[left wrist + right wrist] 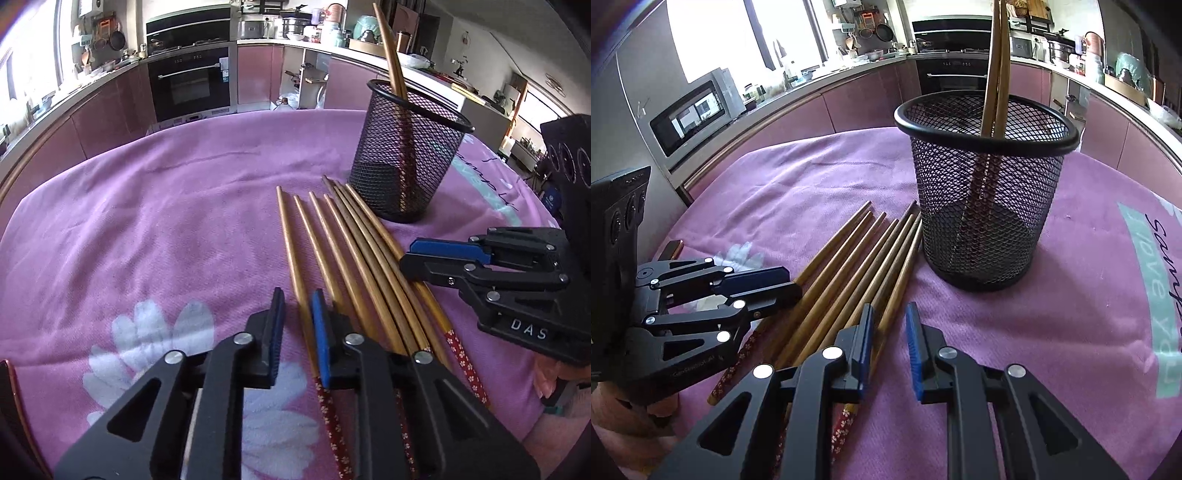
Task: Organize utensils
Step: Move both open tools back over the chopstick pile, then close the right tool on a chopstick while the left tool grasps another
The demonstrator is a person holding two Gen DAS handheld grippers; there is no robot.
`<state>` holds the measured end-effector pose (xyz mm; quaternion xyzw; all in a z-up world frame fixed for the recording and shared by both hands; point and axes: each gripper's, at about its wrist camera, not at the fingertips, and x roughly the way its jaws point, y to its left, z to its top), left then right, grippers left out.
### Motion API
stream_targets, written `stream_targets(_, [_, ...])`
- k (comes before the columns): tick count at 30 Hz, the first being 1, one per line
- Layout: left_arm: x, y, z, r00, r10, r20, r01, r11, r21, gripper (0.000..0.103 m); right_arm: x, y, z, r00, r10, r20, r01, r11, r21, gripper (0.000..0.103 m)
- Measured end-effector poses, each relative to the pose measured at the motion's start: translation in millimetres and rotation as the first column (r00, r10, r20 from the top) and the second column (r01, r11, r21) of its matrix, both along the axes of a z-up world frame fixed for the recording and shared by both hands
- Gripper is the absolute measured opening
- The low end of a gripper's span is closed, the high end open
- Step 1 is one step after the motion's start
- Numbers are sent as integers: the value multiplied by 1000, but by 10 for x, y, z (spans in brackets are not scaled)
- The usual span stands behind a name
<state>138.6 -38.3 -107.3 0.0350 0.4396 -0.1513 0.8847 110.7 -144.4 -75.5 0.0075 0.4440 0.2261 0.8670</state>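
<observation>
Hovering with fingers parted and gripping nothing, the left gripper (297,332) and right gripper (889,347) flank the loose chopsticks (347,254), which lie fanned on the pink-clothed tabletop (166,221), tips toward the holder, seemingly for easy pickup. Just beyond the right fingers stands the mesh holder (982,192), already holding 2 chopsticks (995,74); open cloth lies left of the left fingers.

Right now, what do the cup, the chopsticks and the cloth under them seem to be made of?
The cup looks like black metal mesh: you see through its diamond holes, and the rim is a solid band. The chopsticks look like wood or bamboo, brown and smooth, with red flowered ends, probably painted or wrapped. The cloth looks like soft pink woven fabric: it wrinkles and carries printed flowers.
</observation>
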Motion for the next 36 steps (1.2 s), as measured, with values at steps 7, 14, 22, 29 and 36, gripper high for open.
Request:
stream_targets(7, [12, 8, 0, 1000, 9, -3, -9, 1000, 2, 12, 11, 4, -53, 1000, -7, -9, 7, 1000, -21, 11])
stream_targets(14, [26, -44, -3, 999, 37, 0, -37, 999, 1, 10, 44, -42, -73, 1000, -23, -21, 24, 999, 27, 9])
stream_targets(22, [-9, 34, 11, 997, 77, -14, -77, 996, -49, 7, -35, -75, 27, 1000, -9, -6, 10, 997, 80, 5])
stream_targets(29, [-86, 128, 157, 998, 68, -3, -68, 989, -128, 7, -126, -135, 161, 1000, 18, 15, -20, 990, 142, 5])
stream_targets(36, [-182, 220, 412, 998, 44, 35, -36, 976, -214, 7, -233, -175, 379, 997, 34, 74, -48, 981, 189, 5])
